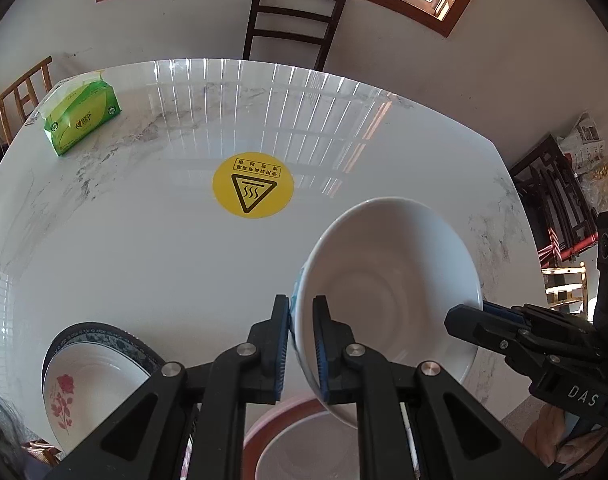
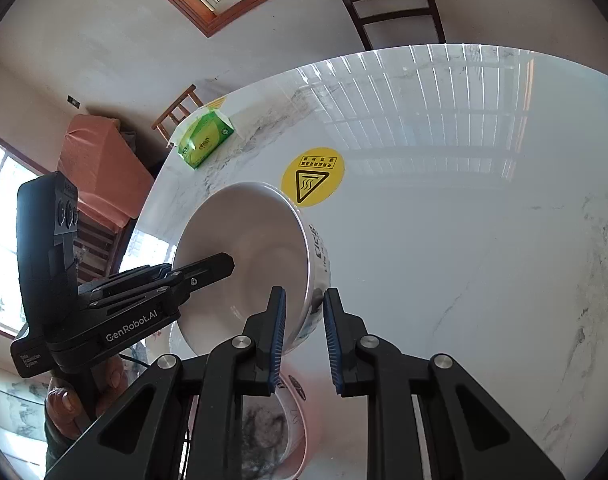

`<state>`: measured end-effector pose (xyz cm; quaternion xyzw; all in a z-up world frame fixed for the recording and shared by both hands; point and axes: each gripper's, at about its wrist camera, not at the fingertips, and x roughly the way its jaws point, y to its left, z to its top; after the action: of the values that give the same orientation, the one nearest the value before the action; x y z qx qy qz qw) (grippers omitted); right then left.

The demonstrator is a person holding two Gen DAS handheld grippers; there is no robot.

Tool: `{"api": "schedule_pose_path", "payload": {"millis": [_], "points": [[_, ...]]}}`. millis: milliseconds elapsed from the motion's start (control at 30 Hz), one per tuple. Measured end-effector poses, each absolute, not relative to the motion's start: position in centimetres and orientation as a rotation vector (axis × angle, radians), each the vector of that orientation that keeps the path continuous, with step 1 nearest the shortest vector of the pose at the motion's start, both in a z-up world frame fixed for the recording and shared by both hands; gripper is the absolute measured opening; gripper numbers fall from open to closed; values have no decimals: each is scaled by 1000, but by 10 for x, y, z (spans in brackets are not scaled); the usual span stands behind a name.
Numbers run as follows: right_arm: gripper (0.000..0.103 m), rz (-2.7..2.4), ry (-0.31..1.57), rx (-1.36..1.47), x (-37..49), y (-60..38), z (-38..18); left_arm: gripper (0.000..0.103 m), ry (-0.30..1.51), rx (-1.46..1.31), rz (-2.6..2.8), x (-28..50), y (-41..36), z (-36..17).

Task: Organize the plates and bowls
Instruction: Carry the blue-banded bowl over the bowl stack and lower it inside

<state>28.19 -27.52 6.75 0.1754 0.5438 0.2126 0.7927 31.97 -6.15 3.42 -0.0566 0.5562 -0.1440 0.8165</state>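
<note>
A white bowl [image 1: 387, 280] with blue print on its outside hangs tilted above the marble table. My left gripper [image 1: 302, 344] is shut on its near rim, one finger inside, one outside. My right gripper [image 2: 304, 332] straddles the opposite rim [image 2: 304, 240] with a visible gap on the outer side, so it is open. The right gripper also shows in the left wrist view [image 1: 479, 316]. Below the held bowl sits a pink-rimmed bowl [image 1: 304, 444]. A rose-patterned plate [image 1: 84, 384] lies on a dark-rimmed plate at the lower left.
A green tissue pack [image 1: 82, 118] lies at the table's far left. A yellow hot-surface sticker [image 1: 252, 186] marks the table's middle. Dark chairs [image 1: 292, 20] stand behind the table, and furniture [image 1: 555, 200] stands at the right.
</note>
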Motion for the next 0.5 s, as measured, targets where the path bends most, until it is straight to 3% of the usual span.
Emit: {"api": "schedule_pose_path", "payload": {"millis": [500], "points": [[19,508,1146,344,204,-259,91,14,1176,-129,-327,231,-41,58]]}}
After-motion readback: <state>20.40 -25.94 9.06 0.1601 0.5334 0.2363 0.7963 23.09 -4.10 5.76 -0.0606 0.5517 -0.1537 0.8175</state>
